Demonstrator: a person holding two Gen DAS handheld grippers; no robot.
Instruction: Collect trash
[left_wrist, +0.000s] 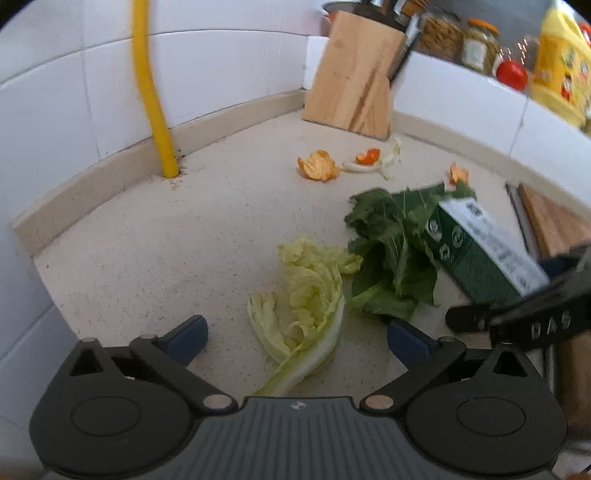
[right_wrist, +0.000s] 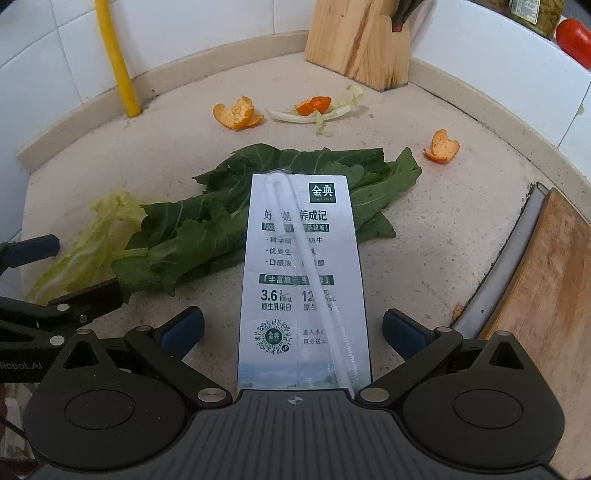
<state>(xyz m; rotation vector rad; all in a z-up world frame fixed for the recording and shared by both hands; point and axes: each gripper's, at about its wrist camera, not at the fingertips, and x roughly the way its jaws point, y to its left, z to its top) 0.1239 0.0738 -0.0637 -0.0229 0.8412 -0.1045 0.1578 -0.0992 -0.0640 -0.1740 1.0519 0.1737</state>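
Both claws spread wide over desk (right_wrist: 461, 221) scraps.
Right claw (right_wrist: 293, 326) straddles milk carton (right_wrist: 303, 280), not gripping; left claw (left_wrist: 295, 338) straddles pale cabbage leaf (left_wrist: 310, 314).

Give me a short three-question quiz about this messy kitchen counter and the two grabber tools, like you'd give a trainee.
1. True or false: the right gripper has its fingers spread either side of the milk carton, not squeezing it.
2. How many pieces of orange peel lie on the counter?
3. What lies between the left gripper fingers? A) pale cabbage leaf B) knife block C) tomato

Key:
1. True; gaps show on both sides of the carton.
2. Three: one near the yellow pipe, one on a white scrap, one to the right.
3. A
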